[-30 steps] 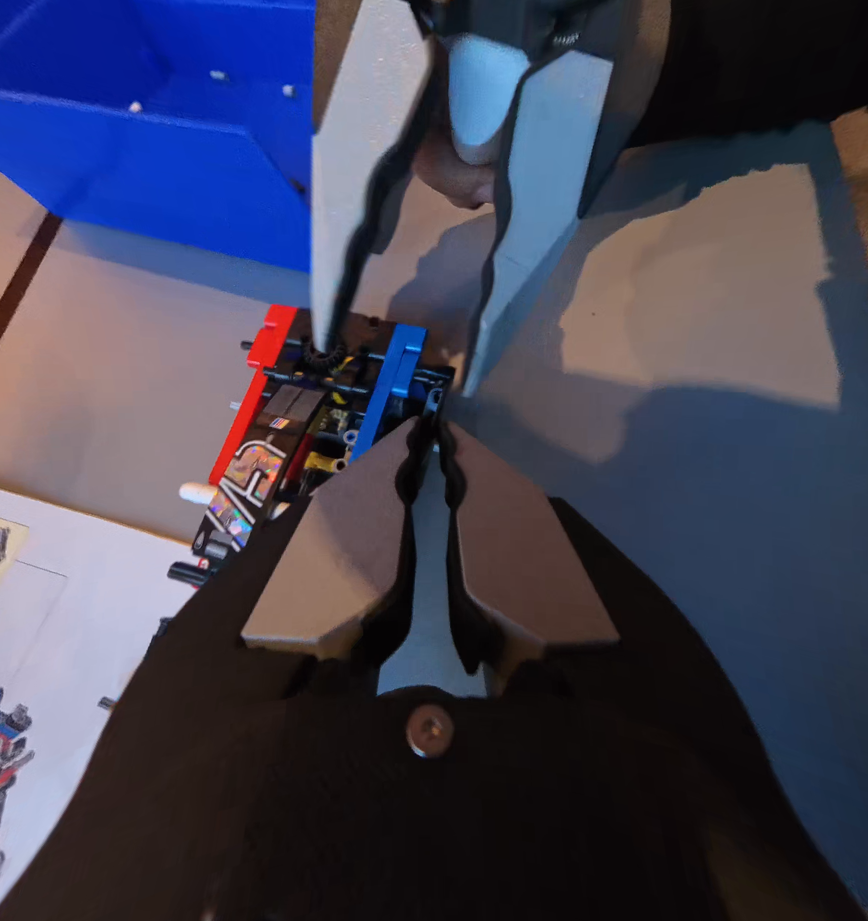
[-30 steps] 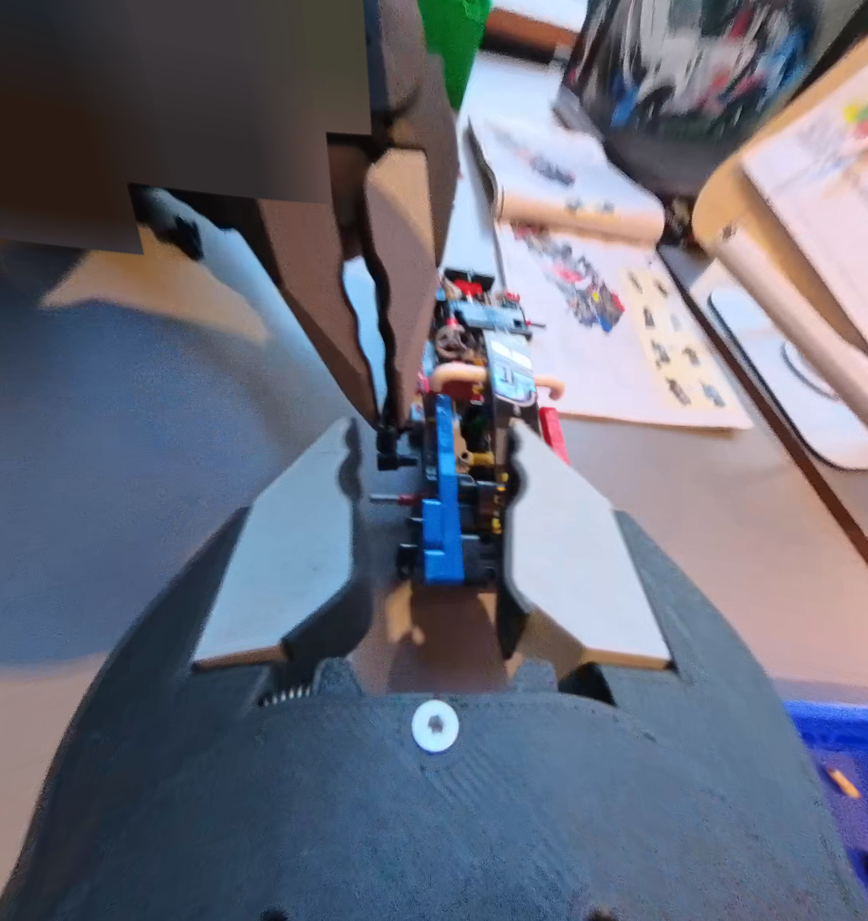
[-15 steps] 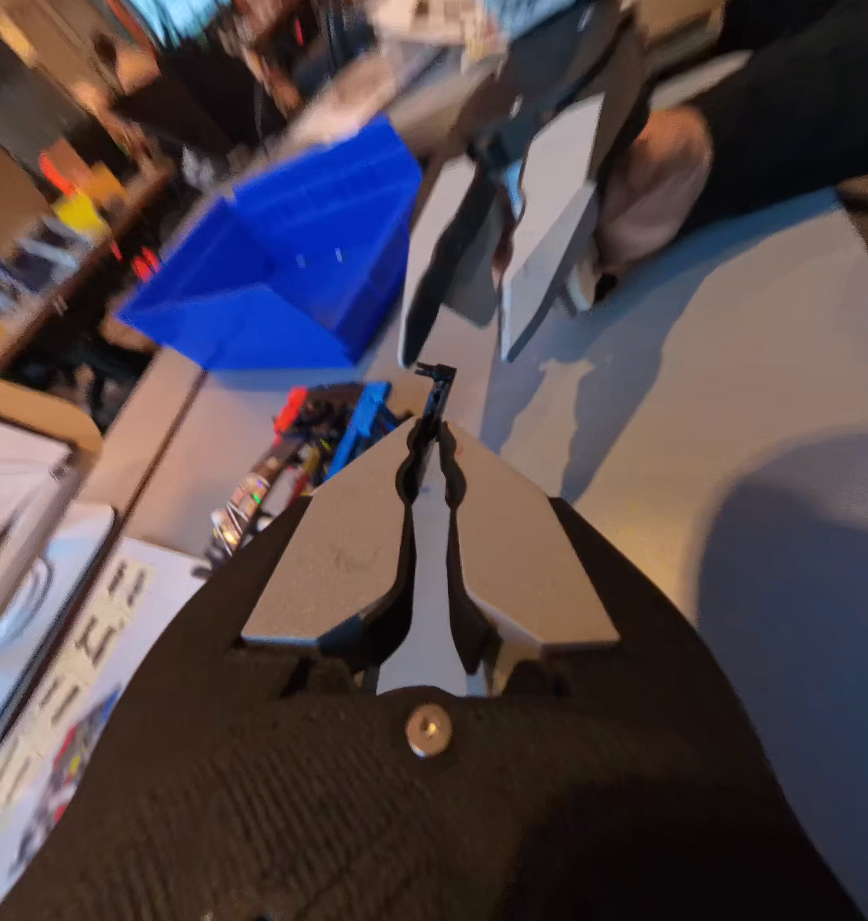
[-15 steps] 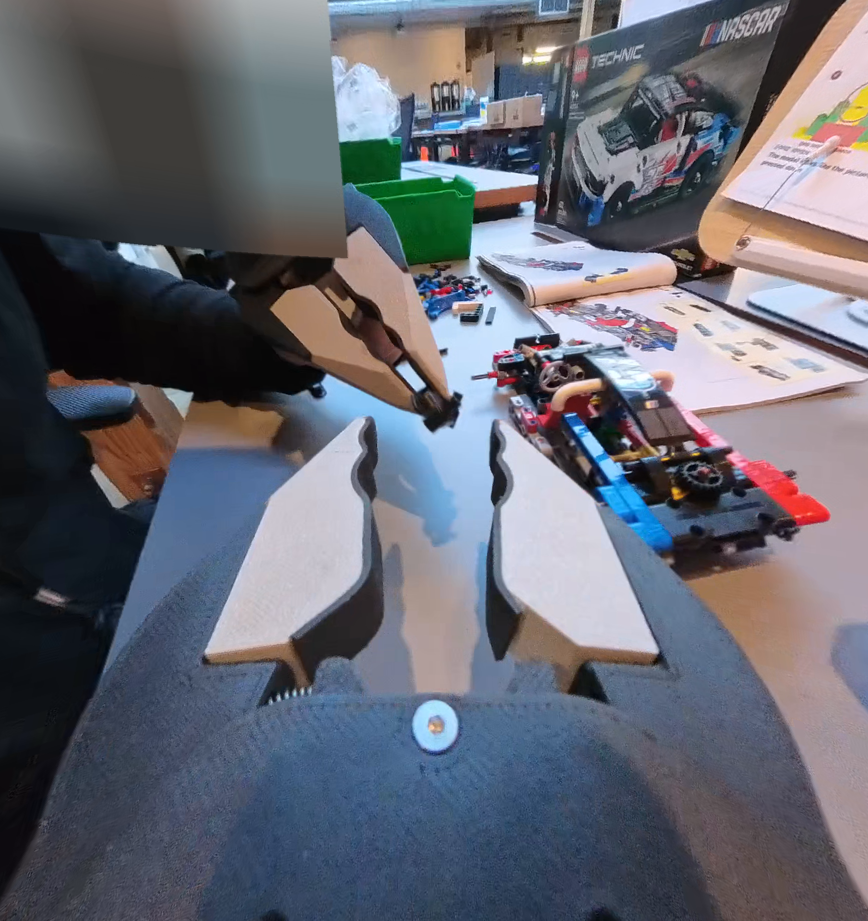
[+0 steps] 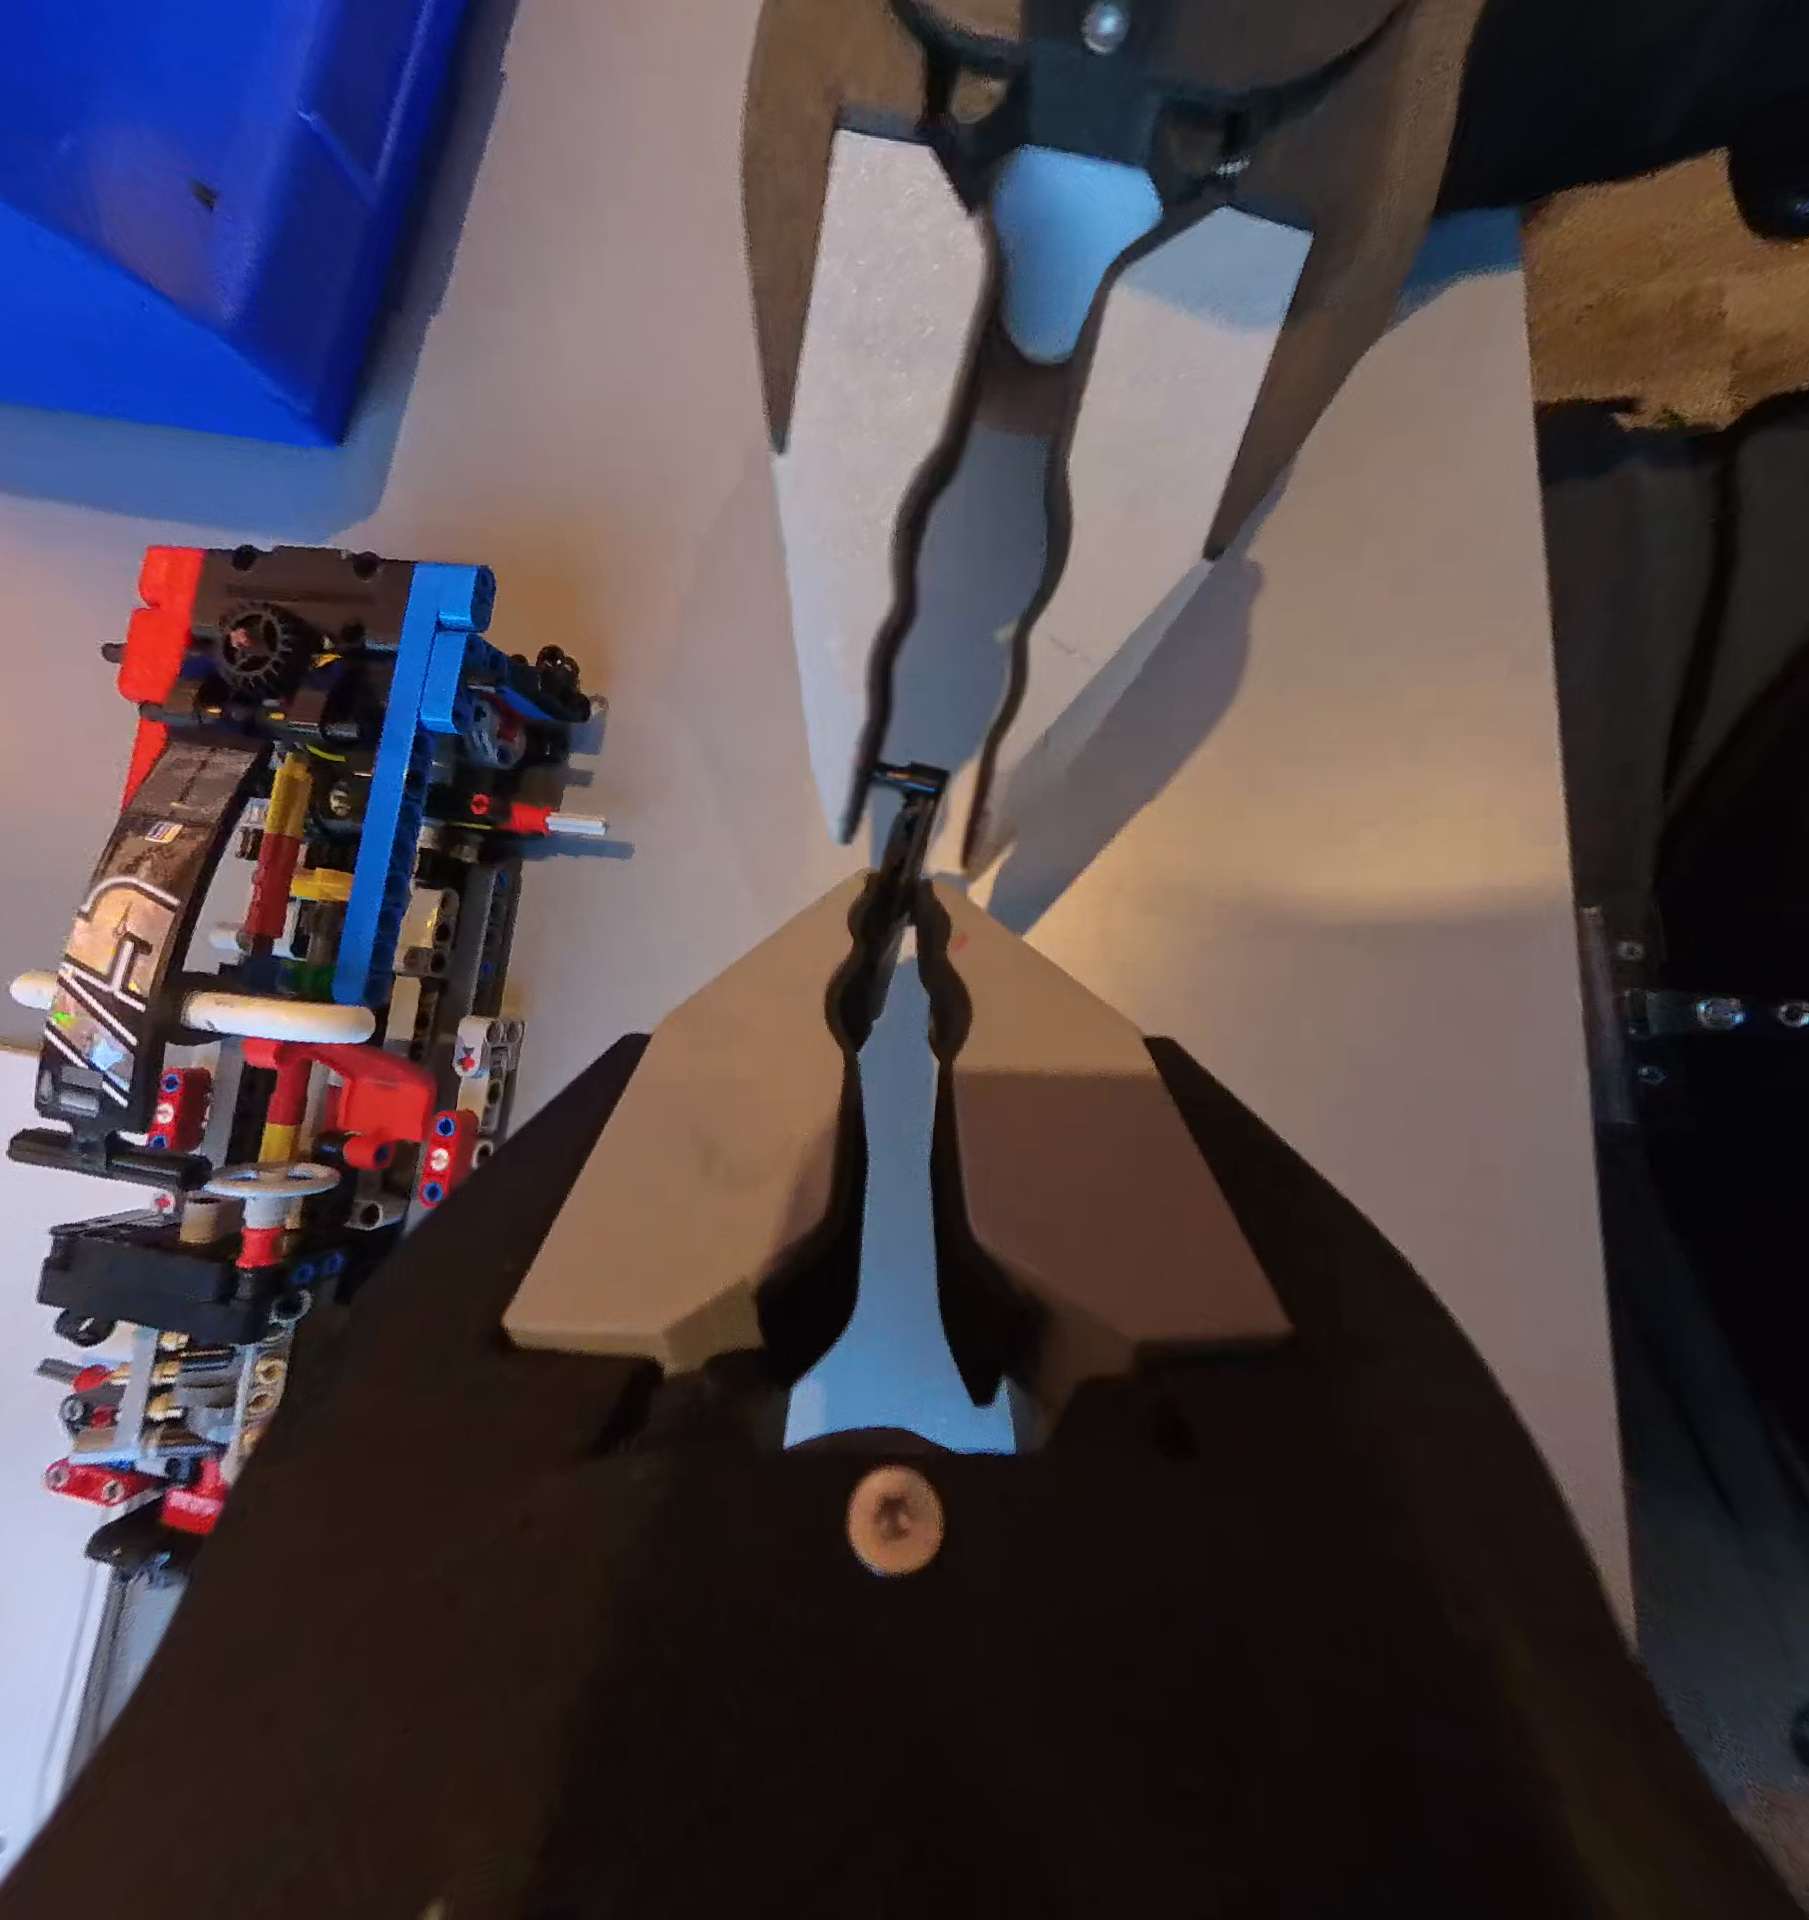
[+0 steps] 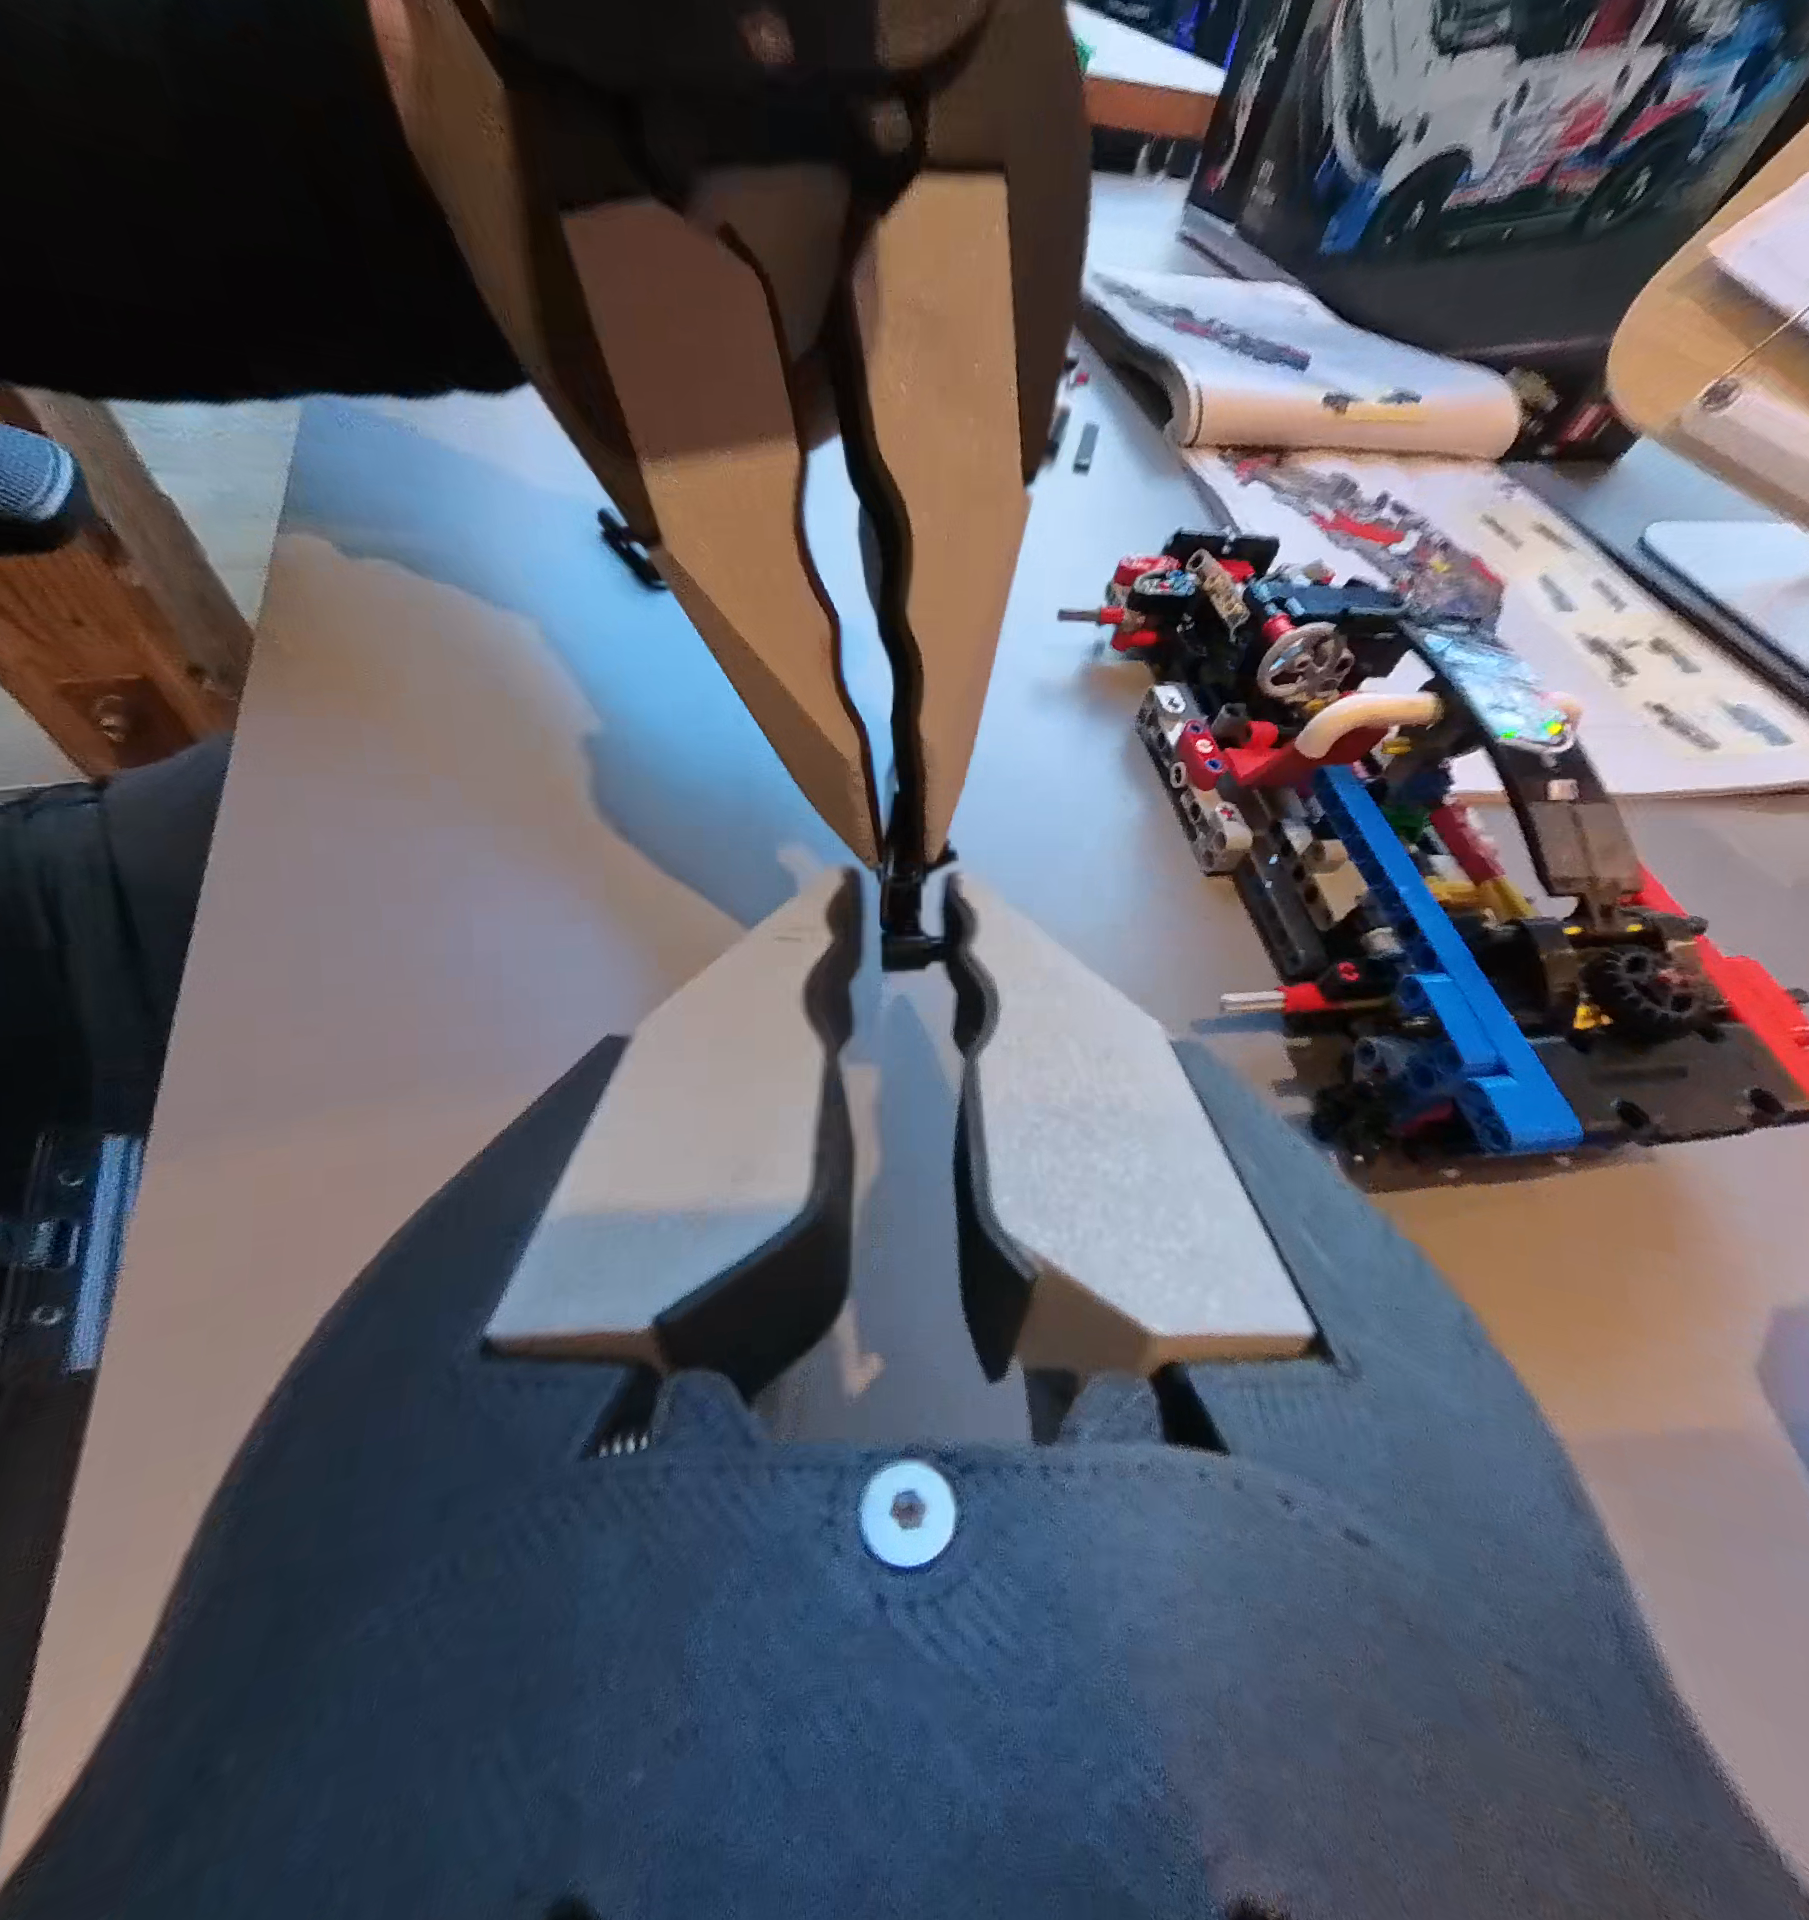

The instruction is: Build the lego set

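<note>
Left wrist view: my left jaws are pinching a small black piece, right jaws spread around its far end. Half-built car sits on the table beside us. Probably a handoff, so right needs to close first.

Blue bin; red, blue, black car model.

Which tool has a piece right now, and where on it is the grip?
The left tool is shut on a small black piece, gripping its near end. The right tool brackets the free far end, jaws apart.
</note>
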`<state>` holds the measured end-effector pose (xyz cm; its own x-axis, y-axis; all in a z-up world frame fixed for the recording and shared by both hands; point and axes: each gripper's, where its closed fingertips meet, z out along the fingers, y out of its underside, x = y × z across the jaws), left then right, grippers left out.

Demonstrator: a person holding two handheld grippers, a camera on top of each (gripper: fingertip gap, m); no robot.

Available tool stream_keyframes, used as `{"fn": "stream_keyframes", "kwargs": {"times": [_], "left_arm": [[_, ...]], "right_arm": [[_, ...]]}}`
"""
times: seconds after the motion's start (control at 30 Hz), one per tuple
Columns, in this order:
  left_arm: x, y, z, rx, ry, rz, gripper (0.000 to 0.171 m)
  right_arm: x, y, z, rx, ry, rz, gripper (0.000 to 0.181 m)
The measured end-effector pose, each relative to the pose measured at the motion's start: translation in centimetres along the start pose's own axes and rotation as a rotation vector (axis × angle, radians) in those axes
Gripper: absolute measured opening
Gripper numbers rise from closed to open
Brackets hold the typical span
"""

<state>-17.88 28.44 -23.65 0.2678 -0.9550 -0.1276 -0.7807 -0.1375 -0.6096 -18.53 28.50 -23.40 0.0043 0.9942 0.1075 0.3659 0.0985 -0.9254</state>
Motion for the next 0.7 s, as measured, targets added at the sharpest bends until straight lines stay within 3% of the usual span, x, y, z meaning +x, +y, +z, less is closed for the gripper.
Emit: {"fn": "stream_keyframes", "kwargs": {"times": [0.03,0.1,0.17,0.3,0.37,0.57,0.7], "left_arm": [[0.1,0.1,0.0,-0.023,0.003,0.003,0.001],[0.2,0.2,0.1,-0.052,0.018,-0.004,0.001],[0.1,0.2,0.4,-0.057,0.013,-0.001,0.001],[-0.4,-0.7,0.6,0.046,0.009,-0.029,0.004],[-1.9,-0.8,0.1,0.077,-0.013,-0.062,0.014],[-8.9,0.8,0.6,-0.1,-0.129,-0.072,0.021],[-11.5,1.3,1.7,-0.218,-0.216,0.028,0.011]], "right_arm": [[-0.1,0.0,0.0,0.0,-0.013,0.013,0.02],[-0.4,0.1,-0.1,-0.006,-0.027,0.013,0.004],[-0.2,0.5,-0.1,-0.027,-0.022,0.02,0.004],[0.6,1.0,-1.3,-0.025,-0.001,0.058,0.004],[1.0,1.5,-2.2,-0.037,0.011,0.063,0.004],[2.8,2.5,-4.5,-0.025,0.07,0.115,0.003],[3.7,3.0,-5.5,-0.036,0.118,0.098,0.003]]}}
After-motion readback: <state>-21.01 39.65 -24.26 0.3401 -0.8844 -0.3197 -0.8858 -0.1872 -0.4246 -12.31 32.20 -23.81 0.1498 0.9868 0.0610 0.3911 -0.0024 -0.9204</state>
